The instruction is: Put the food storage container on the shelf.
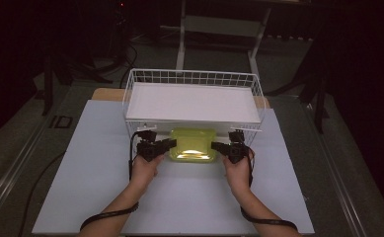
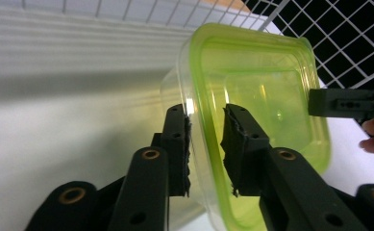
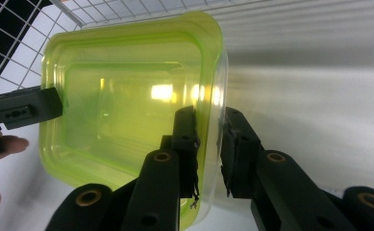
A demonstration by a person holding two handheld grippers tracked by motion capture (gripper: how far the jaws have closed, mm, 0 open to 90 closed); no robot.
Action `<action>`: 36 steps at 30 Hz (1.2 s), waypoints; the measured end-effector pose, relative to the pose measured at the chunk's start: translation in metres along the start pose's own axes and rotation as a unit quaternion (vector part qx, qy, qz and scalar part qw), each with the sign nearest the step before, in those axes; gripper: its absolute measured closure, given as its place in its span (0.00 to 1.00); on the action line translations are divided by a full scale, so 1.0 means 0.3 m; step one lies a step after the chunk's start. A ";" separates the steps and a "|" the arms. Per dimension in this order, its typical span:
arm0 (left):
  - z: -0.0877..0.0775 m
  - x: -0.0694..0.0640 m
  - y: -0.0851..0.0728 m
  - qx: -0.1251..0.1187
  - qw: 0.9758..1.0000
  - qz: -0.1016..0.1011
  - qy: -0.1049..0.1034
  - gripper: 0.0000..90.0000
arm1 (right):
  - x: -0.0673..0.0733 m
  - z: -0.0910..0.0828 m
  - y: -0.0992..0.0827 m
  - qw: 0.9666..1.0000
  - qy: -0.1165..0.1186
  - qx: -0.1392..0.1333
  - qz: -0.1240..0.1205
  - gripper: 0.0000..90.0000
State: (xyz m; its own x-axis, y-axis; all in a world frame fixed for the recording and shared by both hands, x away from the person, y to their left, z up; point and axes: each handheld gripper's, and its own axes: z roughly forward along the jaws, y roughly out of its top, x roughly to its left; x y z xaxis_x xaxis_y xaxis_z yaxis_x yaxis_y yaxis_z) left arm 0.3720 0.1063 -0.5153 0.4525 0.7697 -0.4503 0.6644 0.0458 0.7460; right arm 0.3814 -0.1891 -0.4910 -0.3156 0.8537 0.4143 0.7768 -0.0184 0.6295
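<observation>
A translucent yellow-green plastic container is held just in front of the white wire basket, a little above the white table. My left gripper pinches its left rim and my right gripper pinches its right rim. In the left gripper view the container has its wall and rim between the two black jaws of my left gripper, and my right gripper shows on the far rim. In the right gripper view, my right gripper straddles the container rim, with my left gripper opposite.
A flat white board lies across the top of the basket, right behind the container. Stand legs and cables are on the dark floor beyond the table. Bare table surface stretches to both sides and toward the person.
</observation>
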 end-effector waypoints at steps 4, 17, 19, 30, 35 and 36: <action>0.012 -0.005 -0.001 -0.010 1.000 0.013 0.015 0.75 | -0.002 0.007 0.005 1.000 -0.005 -0.009 0.000 0.84; 0.009 -0.018 -0.010 -0.026 0.998 0.047 0.022 0.37 | 0.026 0.016 -0.026 0.994 -0.050 -0.050 -0.088 0.62; -0.002 -0.025 -0.013 -0.030 0.998 0.046 0.020 0.29 | 0.025 0.010 -0.030 0.993 -0.051 -0.054 -0.096 0.61; -0.096 -0.060 -0.033 -0.023 0.998 0.056 -0.018 0.17 | 0.066 -0.067 -0.068 0.993 -0.011 -0.052 -0.104 0.59; -0.144 -0.068 -0.051 -0.006 0.997 0.061 -0.043 0.10 | 0.096 -0.087 -0.089 0.992 -0.004 -0.051 -0.116 0.60; -0.153 -0.071 -0.060 -0.006 0.997 0.068 -0.047 0.07 | 0.100 -0.089 -0.091 0.992 -0.001 -0.050 -0.116 0.61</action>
State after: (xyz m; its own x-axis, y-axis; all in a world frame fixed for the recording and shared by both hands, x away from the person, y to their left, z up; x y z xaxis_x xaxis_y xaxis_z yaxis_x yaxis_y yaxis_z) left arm 0.3232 0.1183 -0.4966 0.5921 0.7065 -0.3877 0.5865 -0.0478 0.8086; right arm 0.3362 -0.1769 -0.4781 -0.4790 0.8415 0.2500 0.6257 0.1275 0.7696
